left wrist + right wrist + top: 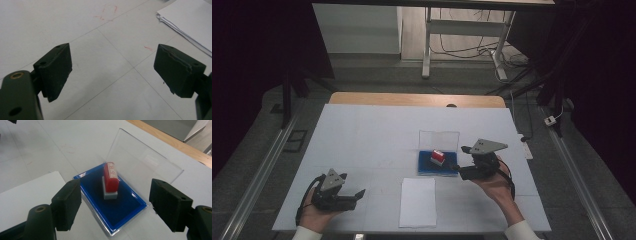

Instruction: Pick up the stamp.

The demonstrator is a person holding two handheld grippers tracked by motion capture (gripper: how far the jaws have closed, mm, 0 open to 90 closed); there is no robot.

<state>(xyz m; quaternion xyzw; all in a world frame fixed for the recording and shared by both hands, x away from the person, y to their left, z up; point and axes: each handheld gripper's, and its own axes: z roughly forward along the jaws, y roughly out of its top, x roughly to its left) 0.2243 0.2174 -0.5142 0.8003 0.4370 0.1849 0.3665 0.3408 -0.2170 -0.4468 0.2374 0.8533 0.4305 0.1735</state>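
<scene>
Two tongs, both released: my right gripper [115, 205] sits off the stamp [110, 180], which stands on the open ink pad [117, 213] toward the table's right edge, inking; my left gripper [112, 71] waits beside the paper [190, 22].

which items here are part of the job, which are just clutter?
In the job:
red stamp standing on the blue ink pad
clear lid, hinged open
white paper stack
right gripper, open, facing the stamp

Lying about:
left gripper, open over bare table
power strip on the floor
</scene>
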